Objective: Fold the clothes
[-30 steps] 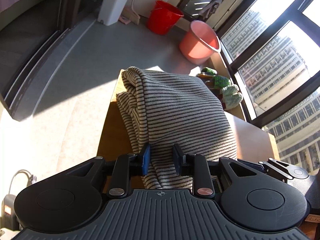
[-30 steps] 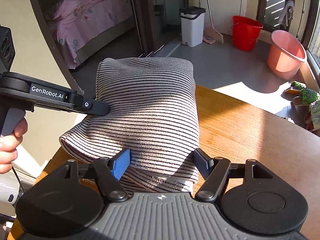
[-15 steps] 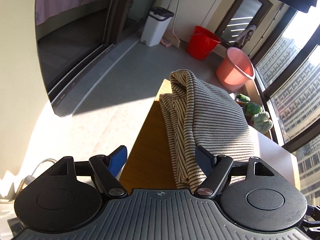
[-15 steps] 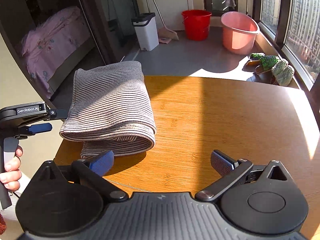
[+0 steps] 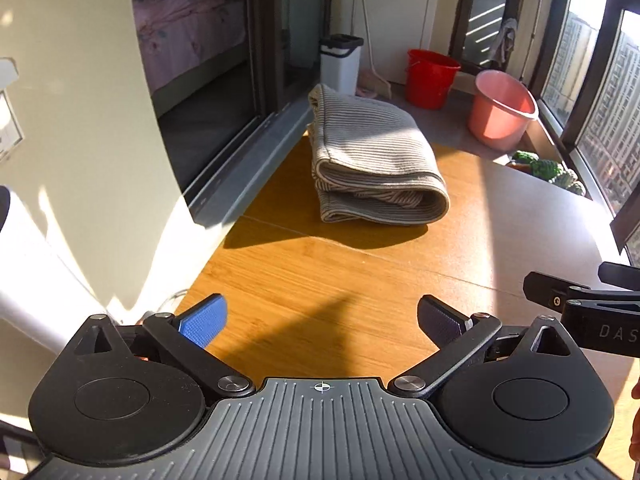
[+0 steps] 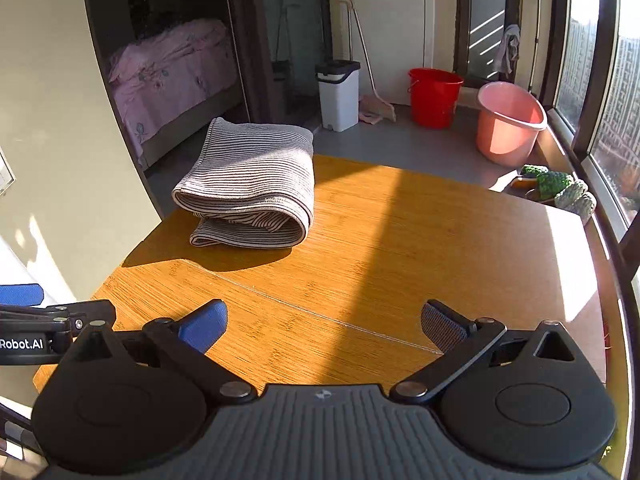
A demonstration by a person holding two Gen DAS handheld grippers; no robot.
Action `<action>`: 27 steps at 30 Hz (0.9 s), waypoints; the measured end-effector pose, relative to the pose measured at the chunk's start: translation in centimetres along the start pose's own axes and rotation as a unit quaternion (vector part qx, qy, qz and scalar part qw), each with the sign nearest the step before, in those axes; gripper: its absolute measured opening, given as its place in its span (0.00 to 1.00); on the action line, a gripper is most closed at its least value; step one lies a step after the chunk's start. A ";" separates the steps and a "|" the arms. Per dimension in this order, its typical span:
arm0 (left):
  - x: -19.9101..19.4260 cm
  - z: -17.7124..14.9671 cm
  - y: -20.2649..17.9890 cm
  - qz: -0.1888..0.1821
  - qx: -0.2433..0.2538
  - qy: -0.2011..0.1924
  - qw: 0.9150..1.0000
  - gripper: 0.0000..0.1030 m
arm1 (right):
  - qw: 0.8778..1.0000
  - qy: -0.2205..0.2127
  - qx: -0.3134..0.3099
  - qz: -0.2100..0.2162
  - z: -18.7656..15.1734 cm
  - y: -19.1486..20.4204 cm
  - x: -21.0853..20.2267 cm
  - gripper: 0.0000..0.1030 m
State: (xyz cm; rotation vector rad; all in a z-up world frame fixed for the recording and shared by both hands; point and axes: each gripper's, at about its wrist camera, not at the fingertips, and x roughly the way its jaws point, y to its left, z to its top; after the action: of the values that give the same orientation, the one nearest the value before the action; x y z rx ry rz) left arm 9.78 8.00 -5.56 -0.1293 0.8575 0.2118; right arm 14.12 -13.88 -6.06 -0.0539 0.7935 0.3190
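Bed [image 6: 172, 68] partly behind doorframe.

The folded garment [image 6: 256, 184] at centre left is beige with thin dark stripes; the table [image 6: 380, 240] is honey-orange wood grain. At upper right stand a red bucket [image 6: 434, 96] and a pink basin [image 6: 508, 128].

Home balcony, bed [image 6: 172, 68] beyond sliding door, buckets [image 6: 434, 96], high-rise windows [image 6: 624, 80]

A red bucket [image 6: 435, 97] stands beside a pink bucket [image 6: 509, 128] on the floor.
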 end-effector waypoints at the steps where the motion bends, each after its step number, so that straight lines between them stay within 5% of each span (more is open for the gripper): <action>1: -0.6 -0.1 -0.4 0.001 -0.004 0.001 1.000 1.00 | 1.000 -0.008 -0.002 -0.013 0.0 -0.1 -0.6 1.00; 11: -2.0 -1.8 -2.0 0.039 -0.008 0.015 0.999 1.00 | 1.000 -0.002 0.025 -0.009 -1.3 -2.1 -2.3 1.00; 27: -3.8 -3.2 -3.2 0.041 -0.012 0.020 0.999 1.00 | 0.999 -0.004 -0.049 -0.015 -2.8 -0.8 -4.1 1.00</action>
State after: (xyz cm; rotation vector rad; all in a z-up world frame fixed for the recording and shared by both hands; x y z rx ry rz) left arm 5.74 3.77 -4.67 -0.1219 0.9017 0.2975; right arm 9.77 -16.14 -5.17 -0.1560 0.7680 0.3302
